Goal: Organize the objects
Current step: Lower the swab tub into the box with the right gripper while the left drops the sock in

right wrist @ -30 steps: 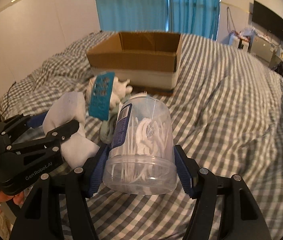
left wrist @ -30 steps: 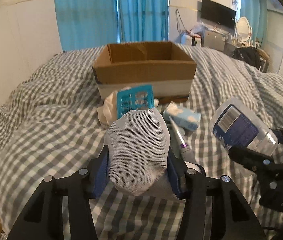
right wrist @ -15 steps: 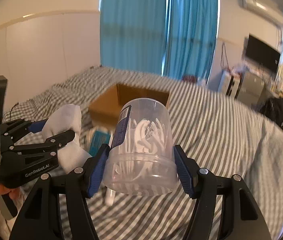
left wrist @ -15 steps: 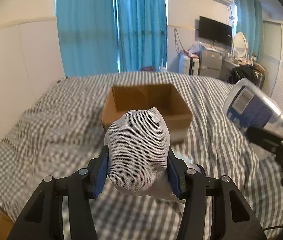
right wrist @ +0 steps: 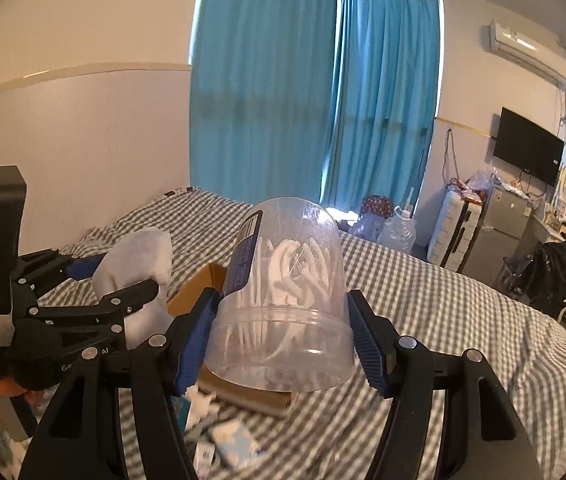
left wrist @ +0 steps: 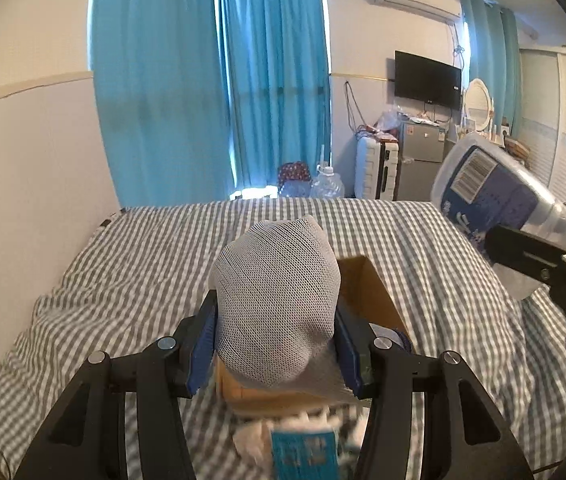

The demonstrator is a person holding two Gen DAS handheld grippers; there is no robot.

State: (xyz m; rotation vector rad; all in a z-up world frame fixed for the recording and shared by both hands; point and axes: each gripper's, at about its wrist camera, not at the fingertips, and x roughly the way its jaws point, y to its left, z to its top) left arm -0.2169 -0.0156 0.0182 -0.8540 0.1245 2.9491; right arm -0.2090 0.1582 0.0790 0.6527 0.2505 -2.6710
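Observation:
My left gripper (left wrist: 277, 344) is shut on a grey-white mesh sock (left wrist: 277, 300), held high over the bed; it also shows in the right wrist view (right wrist: 135, 264). My right gripper (right wrist: 281, 336) is shut on a clear plastic jar of white floss picks (right wrist: 283, 300), also raised; the jar shows at the right of the left wrist view (left wrist: 495, 204). The open cardboard box (left wrist: 367, 292) sits on the checked bed below and just beyond both grippers, mostly hidden by the sock and the jar (right wrist: 199, 284).
Loose items lie on the bed in front of the box: a teal blister card (left wrist: 303, 448), white cloth (left wrist: 251, 436), a blue-white tissue pack (right wrist: 235, 440). Blue curtains (left wrist: 267, 80), a suitcase (left wrist: 375, 168) and a small fridge (left wrist: 423, 156) stand beyond the bed.
Both grippers have lifted and moved forward with the sock and the jar. The box has dropped from mid-view to just beyond the fingers, and the loose items now lie at the bottom edge.

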